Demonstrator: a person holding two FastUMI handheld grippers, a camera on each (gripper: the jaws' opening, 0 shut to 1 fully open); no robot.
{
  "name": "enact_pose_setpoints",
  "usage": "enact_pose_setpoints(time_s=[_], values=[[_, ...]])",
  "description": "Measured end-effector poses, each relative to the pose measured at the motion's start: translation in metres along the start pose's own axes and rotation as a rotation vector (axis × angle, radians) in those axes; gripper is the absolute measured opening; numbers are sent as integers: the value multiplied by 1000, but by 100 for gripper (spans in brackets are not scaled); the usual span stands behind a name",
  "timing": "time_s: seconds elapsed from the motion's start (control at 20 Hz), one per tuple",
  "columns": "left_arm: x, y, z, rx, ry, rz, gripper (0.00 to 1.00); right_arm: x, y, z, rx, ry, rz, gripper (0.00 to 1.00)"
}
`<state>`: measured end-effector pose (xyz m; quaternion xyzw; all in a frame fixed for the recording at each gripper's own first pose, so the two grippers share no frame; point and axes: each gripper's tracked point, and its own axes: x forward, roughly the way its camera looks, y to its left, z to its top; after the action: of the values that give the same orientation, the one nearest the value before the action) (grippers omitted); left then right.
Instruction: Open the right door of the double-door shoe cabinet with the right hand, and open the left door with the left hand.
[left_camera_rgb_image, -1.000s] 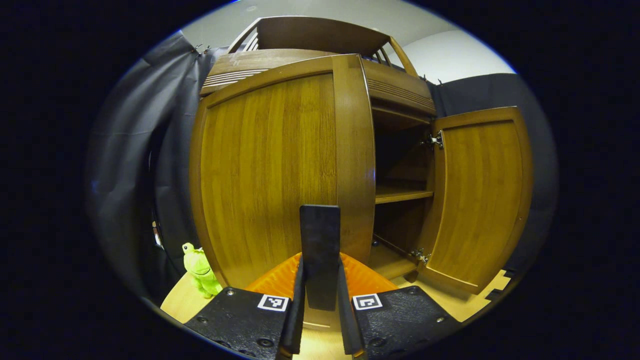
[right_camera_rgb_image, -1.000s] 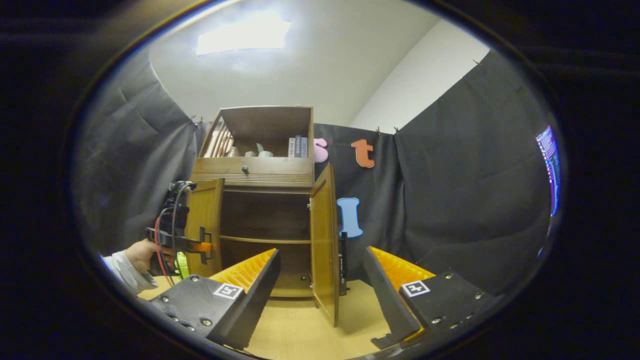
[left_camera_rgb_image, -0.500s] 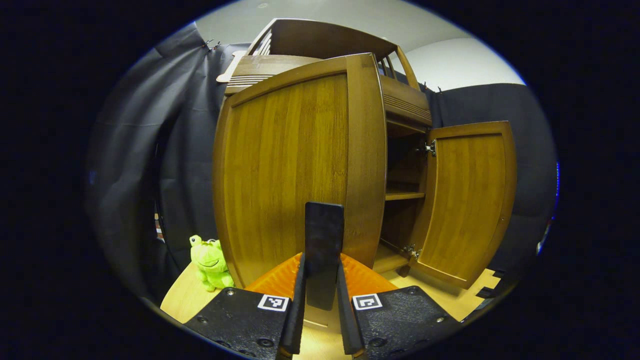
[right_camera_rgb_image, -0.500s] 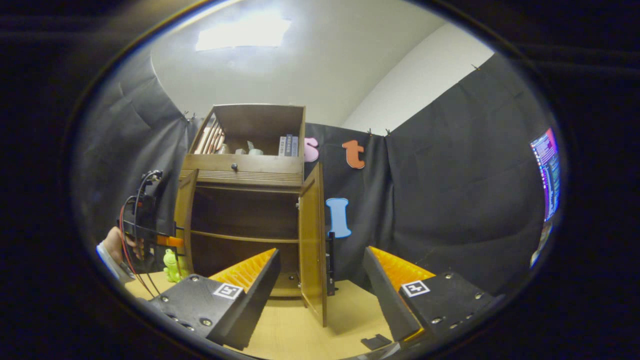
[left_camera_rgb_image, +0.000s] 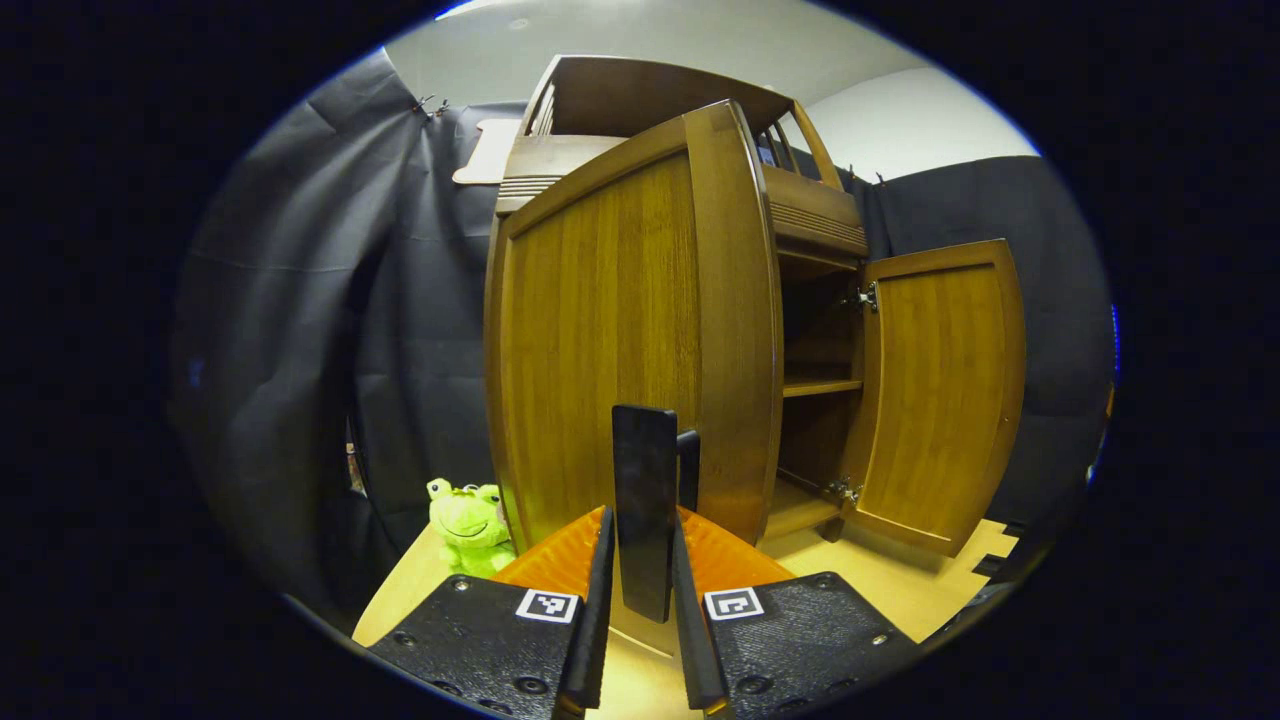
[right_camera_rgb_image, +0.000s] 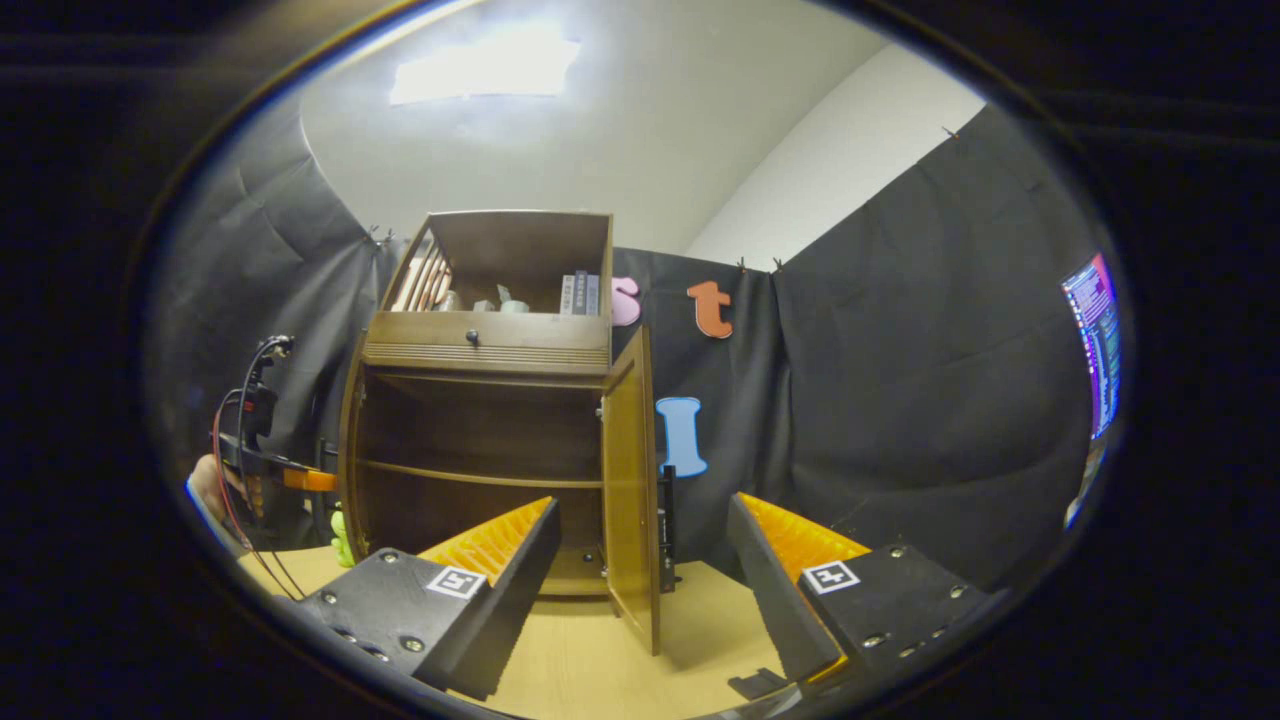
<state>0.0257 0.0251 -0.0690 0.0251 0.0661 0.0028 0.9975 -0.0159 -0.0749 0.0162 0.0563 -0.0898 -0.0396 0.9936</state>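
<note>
The wooden shoe cabinet (right_camera_rgb_image: 487, 345) stands with both lower doors swung out. In the left gripper view the left door (left_camera_rgb_image: 610, 340) rises close in front, and my left gripper (left_camera_rgb_image: 642, 520) is shut on its black vertical handle (left_camera_rgb_image: 645, 480). Beyond it the right door (left_camera_rgb_image: 940, 390) stands wide open, showing an inner shelf (left_camera_rgb_image: 822, 386). From the right gripper view the right door (right_camera_rgb_image: 630, 480) is edge-on with its black handle (right_camera_rgb_image: 666, 520) free. My right gripper (right_camera_rgb_image: 642, 508) is open, well back from it. The left gripper (right_camera_rgb_image: 300, 480) and a hand sit at the cabinet's left side.
A green frog plush (left_camera_rgb_image: 468, 515) sits on the wooden floor (right_camera_rgb_image: 600, 670) left of the cabinet. Books and small items fill the open top shelf (right_camera_rgb_image: 520, 270). Black cloth walls close in behind and to the right. A lit screen (right_camera_rgb_image: 1095, 340) glows at the far right.
The left door has swung further outward with my left gripper on its handle. The hand and gripper have moved left. My right gripper stays open and has barely shifted.
</note>
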Motion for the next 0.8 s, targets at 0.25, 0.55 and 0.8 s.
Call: enact_pose_setpoints(time_s=[0.25,0.55,0.8], values=[[-11,18,0,2,9,28,31,4,19,-7,-5,14,41,99],[-25,84,7,38,-17,198,22,9,34,-10,0,26,69,99],[-27,111,4,-42,9,147,17,8,34,-10,-11,24,62,99]])
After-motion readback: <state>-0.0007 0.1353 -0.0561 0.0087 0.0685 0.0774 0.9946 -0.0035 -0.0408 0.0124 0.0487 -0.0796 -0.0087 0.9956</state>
